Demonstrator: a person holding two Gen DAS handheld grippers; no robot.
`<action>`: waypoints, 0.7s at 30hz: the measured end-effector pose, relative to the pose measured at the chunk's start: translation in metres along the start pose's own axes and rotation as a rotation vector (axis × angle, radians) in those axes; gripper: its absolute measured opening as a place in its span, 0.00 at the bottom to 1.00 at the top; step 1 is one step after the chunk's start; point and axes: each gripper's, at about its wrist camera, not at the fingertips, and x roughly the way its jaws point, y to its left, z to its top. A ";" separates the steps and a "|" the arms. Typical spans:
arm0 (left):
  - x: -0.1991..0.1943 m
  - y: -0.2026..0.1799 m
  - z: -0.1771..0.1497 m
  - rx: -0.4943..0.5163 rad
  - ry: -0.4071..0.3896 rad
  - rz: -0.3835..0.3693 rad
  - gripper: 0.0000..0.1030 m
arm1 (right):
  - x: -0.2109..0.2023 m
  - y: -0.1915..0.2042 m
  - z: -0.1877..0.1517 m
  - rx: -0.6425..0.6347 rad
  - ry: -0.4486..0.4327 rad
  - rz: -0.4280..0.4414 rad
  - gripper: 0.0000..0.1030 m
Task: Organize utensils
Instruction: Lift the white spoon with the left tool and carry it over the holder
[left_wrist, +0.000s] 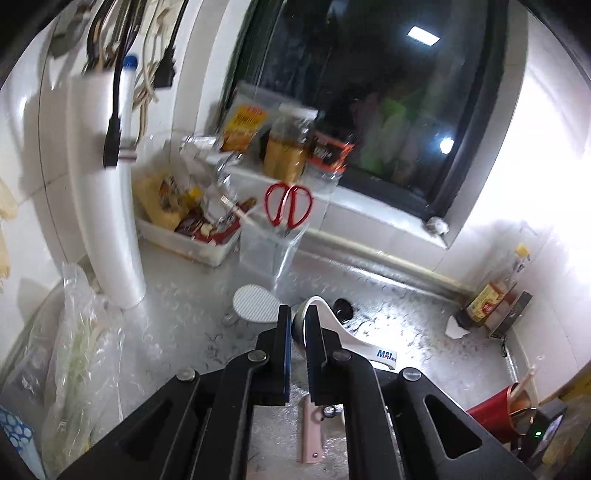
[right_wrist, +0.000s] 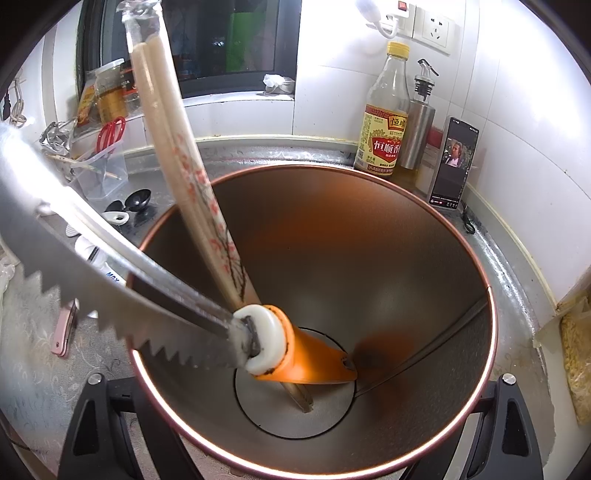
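So far the cup (right_wrist: 369, 258) at the right tongs' (right_wrist: 295, 435) six o'clock, gripped by its sides, holds chopsticks (right_wrist: 177, 147) and a saw knife (right_wrist: 92, 273); the left tongs (left_wrist: 297, 321) pinch a white-handled tool (left_wrist: 354, 339); a rice paddle (left_wrist: 255, 304), black spoon (left_wrist: 343, 310) and pink knife (left_wrist: 312, 432) wait on the bench (left_wrist: 406, 295).
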 end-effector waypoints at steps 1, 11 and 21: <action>-0.005 -0.005 0.003 0.012 -0.014 -0.012 0.06 | 0.000 0.000 0.000 -0.001 -0.001 0.001 0.90; -0.042 -0.063 0.022 0.139 -0.119 -0.140 0.06 | 0.000 0.001 0.001 -0.012 -0.004 0.008 0.90; -0.067 -0.127 0.036 0.282 -0.199 -0.248 0.06 | 0.004 0.001 0.004 -0.020 0.001 0.016 0.90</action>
